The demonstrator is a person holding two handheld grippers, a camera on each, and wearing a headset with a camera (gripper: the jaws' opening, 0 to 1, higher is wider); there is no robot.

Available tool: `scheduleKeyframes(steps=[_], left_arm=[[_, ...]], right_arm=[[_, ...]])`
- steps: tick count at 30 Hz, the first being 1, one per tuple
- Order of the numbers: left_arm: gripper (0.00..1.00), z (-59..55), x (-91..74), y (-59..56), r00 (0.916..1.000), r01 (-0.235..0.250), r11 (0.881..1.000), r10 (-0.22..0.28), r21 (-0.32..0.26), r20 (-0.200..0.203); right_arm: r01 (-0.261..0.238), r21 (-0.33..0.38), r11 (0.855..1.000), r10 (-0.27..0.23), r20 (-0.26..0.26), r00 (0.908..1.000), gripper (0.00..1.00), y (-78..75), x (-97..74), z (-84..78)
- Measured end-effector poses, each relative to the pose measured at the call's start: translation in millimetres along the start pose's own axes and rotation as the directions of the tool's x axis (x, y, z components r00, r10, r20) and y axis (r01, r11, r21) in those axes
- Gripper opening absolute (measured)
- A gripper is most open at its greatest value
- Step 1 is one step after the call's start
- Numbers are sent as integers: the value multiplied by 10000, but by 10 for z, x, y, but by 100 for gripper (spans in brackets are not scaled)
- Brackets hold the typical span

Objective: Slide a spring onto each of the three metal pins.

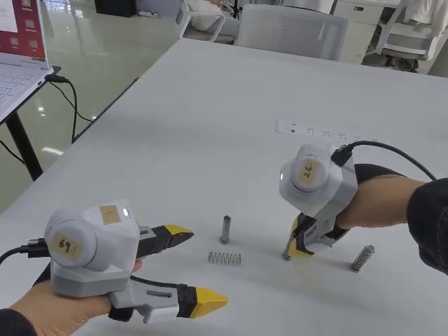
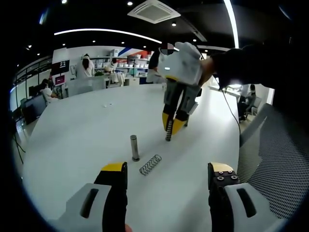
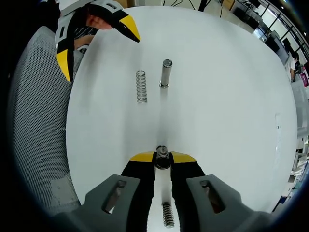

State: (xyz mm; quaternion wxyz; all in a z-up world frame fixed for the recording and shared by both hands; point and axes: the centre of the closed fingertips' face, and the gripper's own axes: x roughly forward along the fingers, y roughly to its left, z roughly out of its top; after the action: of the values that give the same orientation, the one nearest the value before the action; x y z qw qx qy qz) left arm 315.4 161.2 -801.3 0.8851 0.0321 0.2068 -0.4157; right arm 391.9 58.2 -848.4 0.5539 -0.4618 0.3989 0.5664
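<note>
The white table [image 1: 210,126] took up most of the head view, with only a few small parts on it near its close edge. The left gripper [image 1: 196,266] was held low by that edge in a hand. Its jaws were spread wide, the yellow tips well apart and nothing between them. The right gripper [image 1: 292,245] pointed steeply down at the table, its jaws drawn almost together and pinching the gripped spring [image 3: 162,157] between their yellow tips. That spring stood about upright with its lower end at the table, and whether a pin ran inside it could not be told. The pin [image 1: 225,229] stood upright on the table, ahead of the left jaws and nearer the line of the left-hand one in the left gripper view. It was also well ahead of the right jaws, and neither gripper touched it. The loose spring [image 1: 225,258] lay flat just beside the pin but apart from it, ahead of the gap between the left jaws and closer to them than the pin was. The third spring [image 1: 362,258] lay on the table behind the right jaws' tips, on the side of the right gripper away from the pin. In the right gripper view it showed between the bases of the two jaws.
</note>
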Motion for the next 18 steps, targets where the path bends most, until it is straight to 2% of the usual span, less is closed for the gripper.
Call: scheduleKeyframes(steps=[18], left_arm=[[66,-2,0,16,10000,-43,10000,43,-33,-5]], right_arm=[[-80,91,9999,82,-132,9999,14,8,56,-49]])
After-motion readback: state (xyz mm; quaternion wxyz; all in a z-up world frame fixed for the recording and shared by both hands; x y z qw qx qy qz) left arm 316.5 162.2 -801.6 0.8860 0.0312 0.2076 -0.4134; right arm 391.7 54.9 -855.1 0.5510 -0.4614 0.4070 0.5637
